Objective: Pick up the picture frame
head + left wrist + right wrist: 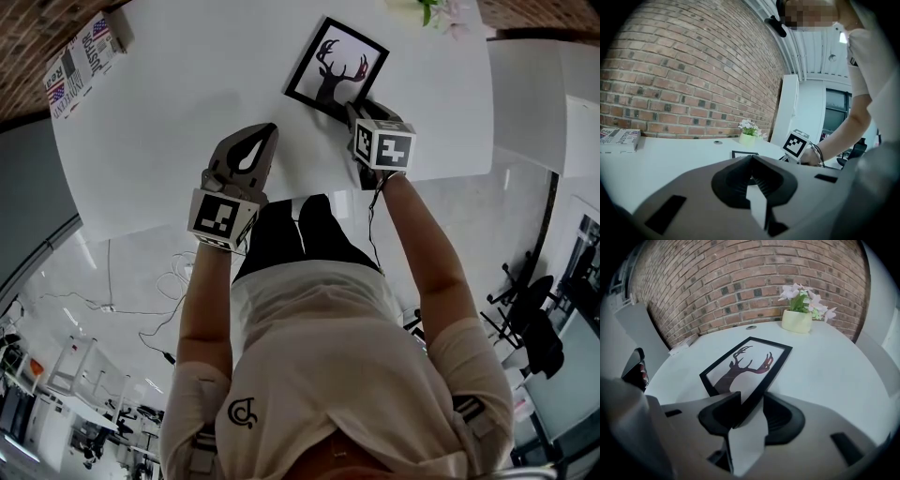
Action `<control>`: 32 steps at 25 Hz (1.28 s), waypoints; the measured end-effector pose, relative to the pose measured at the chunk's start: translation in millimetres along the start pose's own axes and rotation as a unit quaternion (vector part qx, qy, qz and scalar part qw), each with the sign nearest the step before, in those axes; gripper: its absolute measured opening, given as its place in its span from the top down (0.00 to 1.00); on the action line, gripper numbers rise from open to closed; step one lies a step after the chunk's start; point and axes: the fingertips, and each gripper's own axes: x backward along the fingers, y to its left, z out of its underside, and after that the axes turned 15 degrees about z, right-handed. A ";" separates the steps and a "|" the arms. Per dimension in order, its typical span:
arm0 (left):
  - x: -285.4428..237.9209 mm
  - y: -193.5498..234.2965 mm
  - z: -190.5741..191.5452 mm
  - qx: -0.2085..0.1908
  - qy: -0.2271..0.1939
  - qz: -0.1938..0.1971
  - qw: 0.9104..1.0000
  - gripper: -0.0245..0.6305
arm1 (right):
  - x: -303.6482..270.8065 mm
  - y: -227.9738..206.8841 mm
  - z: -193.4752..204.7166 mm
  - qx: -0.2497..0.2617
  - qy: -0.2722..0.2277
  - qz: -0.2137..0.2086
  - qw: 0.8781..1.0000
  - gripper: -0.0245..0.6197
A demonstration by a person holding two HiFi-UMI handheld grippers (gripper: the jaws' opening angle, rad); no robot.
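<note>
The picture frame [336,70], black-edged with a dark deer silhouette, lies flat on the white table [169,103] at the far right. My right gripper [355,112] points steeply down at the frame's near corner. In the right gripper view that corner of the frame [745,364] sits between the open jaws of the right gripper [751,399], with a little room on the right side. My left gripper [266,133] hovers over the table left of the frame, shut with nothing in it. In its own view the left gripper [751,157] has its jaws together, and the frame [744,153] shows just beyond.
A potted plant with pale flowers [799,312] stands at the table's back, behind the frame. A folded newspaper [82,61] lies at the far left edge. A brick wall [740,282] runs close behind the table. A small round grommet [750,327] sits in the tabletop.
</note>
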 end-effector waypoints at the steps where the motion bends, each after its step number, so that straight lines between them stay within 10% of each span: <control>1: 0.9 -2.5 -0.5 -0.001 -0.002 0.000 1.000 0.94 | 2.0 0.0 3.7 0.001 0.000 0.000 1.000 0.72; 32: 32.0 -135.3 65.6 -0.017 0.023 -0.041 0.999 0.94 | 83.0 -16.4 139.7 0.079 0.014 -0.051 0.996 0.77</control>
